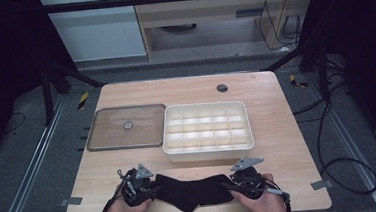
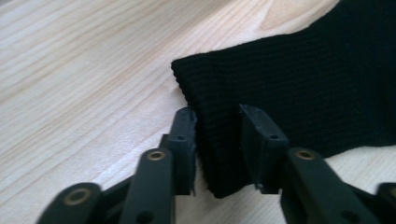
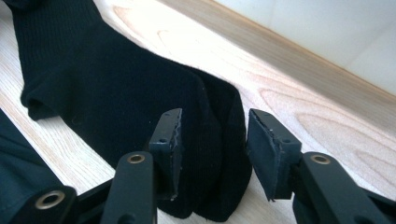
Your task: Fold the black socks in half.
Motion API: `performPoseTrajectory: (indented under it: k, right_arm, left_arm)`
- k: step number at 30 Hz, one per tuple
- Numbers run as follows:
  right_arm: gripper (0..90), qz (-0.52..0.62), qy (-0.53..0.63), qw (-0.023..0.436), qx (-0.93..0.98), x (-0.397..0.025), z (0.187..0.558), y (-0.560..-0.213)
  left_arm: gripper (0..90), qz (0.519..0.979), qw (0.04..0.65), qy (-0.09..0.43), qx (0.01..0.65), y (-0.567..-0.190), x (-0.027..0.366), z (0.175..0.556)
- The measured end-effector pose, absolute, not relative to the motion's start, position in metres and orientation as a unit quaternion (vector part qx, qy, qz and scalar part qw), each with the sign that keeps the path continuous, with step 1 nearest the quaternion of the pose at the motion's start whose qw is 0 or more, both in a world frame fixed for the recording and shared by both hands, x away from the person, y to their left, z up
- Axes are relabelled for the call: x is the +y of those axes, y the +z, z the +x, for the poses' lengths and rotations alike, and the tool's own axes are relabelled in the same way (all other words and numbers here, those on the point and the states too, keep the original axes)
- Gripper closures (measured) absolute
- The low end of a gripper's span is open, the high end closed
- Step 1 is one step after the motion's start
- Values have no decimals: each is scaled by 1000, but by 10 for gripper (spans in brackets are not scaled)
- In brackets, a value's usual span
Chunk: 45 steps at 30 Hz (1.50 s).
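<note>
A: What does the high view show?
B: A light wooden table point(image 1: 185, 88) in a dim room. A black knitted sock point(image 1: 194, 189) lies near its front edge, between the left gripper point(image 1: 140, 188) and the right gripper point(image 1: 242, 179). Behind stand a white compartment tray point(image 1: 209, 154) and a clear flat lid point(image 1: 125, 127); bare wood lies between.

A: And the gripper views?
B: Left: jaws apart, straddling the sock's ribbed end point(image 2: 219, 140). Right: jaws apart around the other end point(image 3: 205, 140); whether they touch it is unclear.

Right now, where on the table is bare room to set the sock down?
Bare table lies behind the lid and tray, and right of the tray. The front edge is crowded: sock, left gripper, right gripper.
</note>
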State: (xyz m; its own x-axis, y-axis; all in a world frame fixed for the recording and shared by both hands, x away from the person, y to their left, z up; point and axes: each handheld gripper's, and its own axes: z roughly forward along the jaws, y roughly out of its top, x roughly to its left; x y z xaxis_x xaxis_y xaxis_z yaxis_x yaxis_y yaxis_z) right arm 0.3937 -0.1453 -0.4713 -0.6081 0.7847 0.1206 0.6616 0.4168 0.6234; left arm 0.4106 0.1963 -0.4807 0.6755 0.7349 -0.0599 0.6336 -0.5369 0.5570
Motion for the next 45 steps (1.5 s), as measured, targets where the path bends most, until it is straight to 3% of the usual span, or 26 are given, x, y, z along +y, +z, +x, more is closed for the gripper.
performPoseTrajectory:
  k: [9, 13, 22, 24, 29, 33, 40, 45]
  right_arm:
    - [535, 431, 326, 99, 835, -149, 392, -472]
    - [572, 432, 328, 105, 834, -149, 391, -471]
    - [507, 438, 313, 97, 837, -144, 393, -478]
    - [529, 441, 309, 92, 838, -143, 394, -479]
    - [705, 441, 302, 87, 841, -143, 395, -480]
    - [761, 439, 305, 87, 841, -144, 394, -482]
    - [565, 436, 308, 94, 840, -145, 391, -478]
    - [529, 436, 305, 88, 842, -144, 390, -479]
  left_arm:
    - [745, 873, 277, 78, 393, -480, 195, 412]
    - [770, 875, 275, 77, 390, -480, 195, 412]
    - [779, 874, 280, 82, 387, -480, 194, 411]
    - [783, 875, 279, 82, 386, -480, 194, 411]
    - [794, 876, 280, 76, 385, -480, 195, 413]
    - [801, 876, 281, 75, 384, -479, 196, 414]
    - [806, 876, 283, 77, 383, -473, 199, 416]
    - [807, 874, 286, 79, 384, -469, 202, 418]
